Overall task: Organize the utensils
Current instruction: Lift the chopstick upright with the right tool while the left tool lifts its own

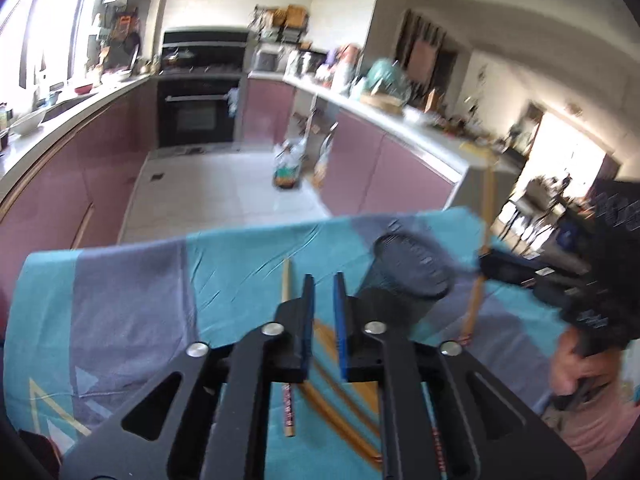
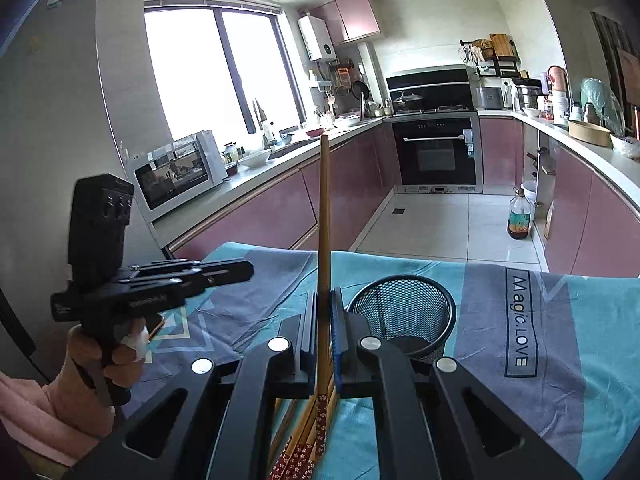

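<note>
The blue-and-grey cloth (image 2: 560,360) is covering the table, with the mesh cup (image 2: 402,316) standing just beside the right gripper (image 2: 325,332). It is clamping one chopstick (image 2: 323,216) upright: light, stiff, probably slippery, best pinched mid-shaft. The left gripper (image 1: 323,312) is hanging slightly parted, empty, above loose chopsticks (image 1: 289,404).

Daylight floods in through the window (image 2: 216,76), blown out to white, and leaves the kitchen bright, while the left wrist view smears with motion blur, the right wrist view stays sharp, and both bend and darken at their fisheye edges.
</note>
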The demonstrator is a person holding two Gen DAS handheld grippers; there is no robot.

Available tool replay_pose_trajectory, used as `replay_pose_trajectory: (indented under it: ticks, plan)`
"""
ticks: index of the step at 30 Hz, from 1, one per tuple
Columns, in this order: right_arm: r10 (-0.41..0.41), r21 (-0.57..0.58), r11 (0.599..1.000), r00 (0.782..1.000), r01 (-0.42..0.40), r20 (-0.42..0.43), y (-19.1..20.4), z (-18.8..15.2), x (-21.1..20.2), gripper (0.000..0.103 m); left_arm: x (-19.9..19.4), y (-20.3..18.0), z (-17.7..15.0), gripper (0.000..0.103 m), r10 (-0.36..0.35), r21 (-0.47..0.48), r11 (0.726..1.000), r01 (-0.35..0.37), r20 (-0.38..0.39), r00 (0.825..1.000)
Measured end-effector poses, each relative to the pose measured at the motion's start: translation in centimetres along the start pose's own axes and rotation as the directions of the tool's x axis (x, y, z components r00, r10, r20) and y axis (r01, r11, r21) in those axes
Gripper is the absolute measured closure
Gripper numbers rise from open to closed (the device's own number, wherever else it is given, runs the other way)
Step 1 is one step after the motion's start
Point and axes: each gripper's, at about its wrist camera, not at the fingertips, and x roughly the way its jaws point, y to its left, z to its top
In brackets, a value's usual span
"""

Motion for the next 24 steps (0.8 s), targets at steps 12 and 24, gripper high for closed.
replay_pose_trajectory:
  ticks: [12, 24]
  plan:
    - [0.003, 0.029, 1.0, 0.999, -0.002, -0.033, -1.0, -1.2, 0.9, 0.098, 14.9, 2.2, -2.2, 0.072, 0.145, 0.11, 0.986, -0.122, -0.226, 0.963]
    - [0.012, 0.059, 0.998, 0.998, -0.009, -0.055, -2.0, -1.5, 1.6, 0.098, 21.4, 2.1, -1.1, 0.096, 0.175, 0.133, 0.981, -0.14, -0.308, 0.935]
